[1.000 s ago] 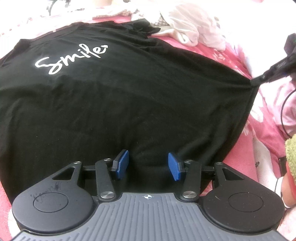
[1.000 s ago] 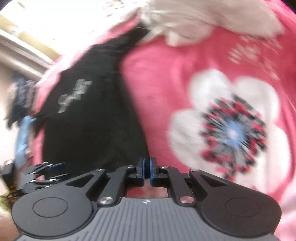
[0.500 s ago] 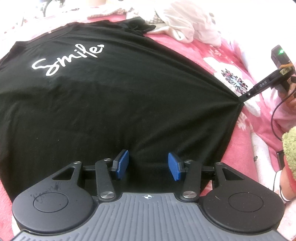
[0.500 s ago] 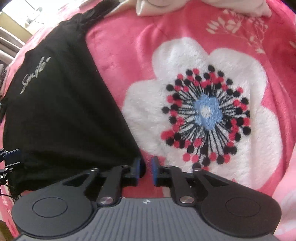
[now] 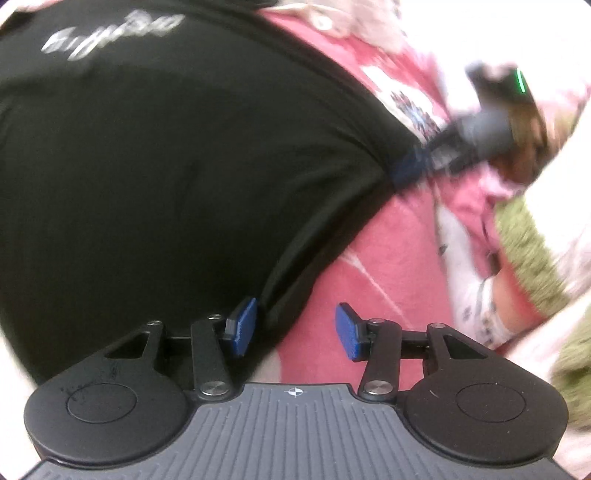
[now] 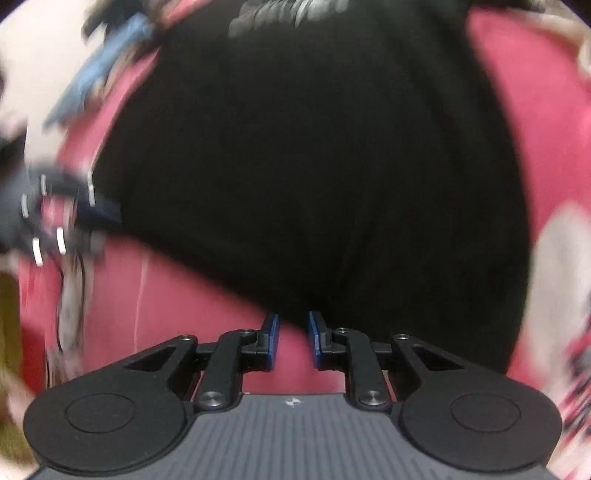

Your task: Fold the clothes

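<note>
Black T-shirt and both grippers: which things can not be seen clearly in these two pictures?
- White lettering on the black T-shirt: motion blur, unreadable in both views.
- Shirt's sleeves and collar: cut off by frame edges.
- Left gripper open; in the right wrist view it is a smear.
- Right gripper: slightly open, over the pink blanket at the hem.

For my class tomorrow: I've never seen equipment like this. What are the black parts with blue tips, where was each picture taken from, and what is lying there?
No robot here: a person holds a two-fingered tool in each hand, each with its own camera looking forward along the fingers. One picture comes from the left tool, the other from the right tool. Both stand open and hold nothing. A black T-shirt with white lettering lies on a pink flowered blanket; each tool sits at the shirt's near edge. Both pictures are motion-blurred. The dark shape at the right of the left view is the other tool.
</note>
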